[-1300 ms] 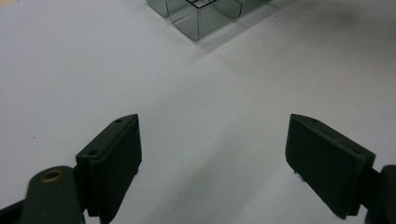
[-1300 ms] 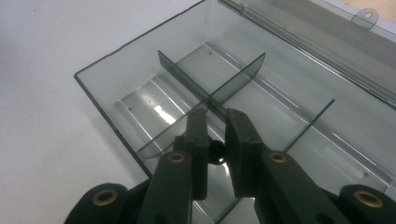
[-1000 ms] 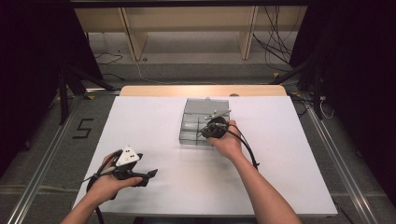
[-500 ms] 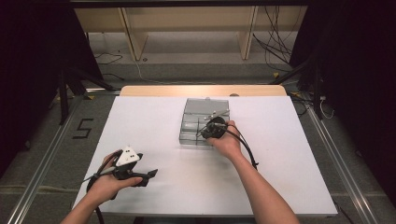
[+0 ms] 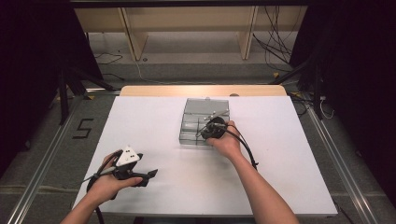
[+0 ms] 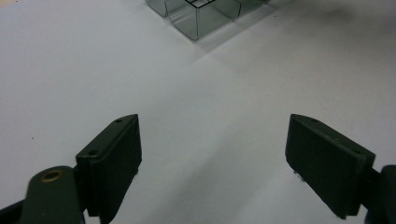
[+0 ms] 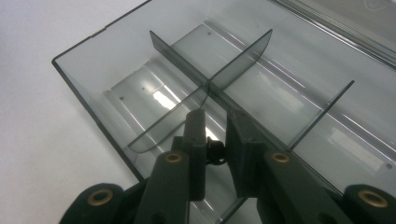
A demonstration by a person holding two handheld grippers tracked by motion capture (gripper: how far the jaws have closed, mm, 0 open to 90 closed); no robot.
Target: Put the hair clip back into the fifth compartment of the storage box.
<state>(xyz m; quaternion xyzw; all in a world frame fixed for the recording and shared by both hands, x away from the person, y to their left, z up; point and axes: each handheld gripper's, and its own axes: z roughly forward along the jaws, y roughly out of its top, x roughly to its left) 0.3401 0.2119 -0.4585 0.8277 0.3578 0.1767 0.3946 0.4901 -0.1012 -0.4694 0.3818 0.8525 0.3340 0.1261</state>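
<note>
Right gripper [image 7: 215, 135] pinched a small dark part inside the smoky clear-plastic divided box [image 7: 93, 74]; left gripper [image 6: 212, 154] gaped wide over the matte white table [image 6: 70, 70].

Black two-jaw tool [image 7: 215, 140] with brass-coloured screws, black cable

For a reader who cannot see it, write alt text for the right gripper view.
The right tongs, jaws nearly closed on a small dark object, reach into a clear plastic organizer box. Thin dividers split the box into compartments, and it sits on a white table.
</note>
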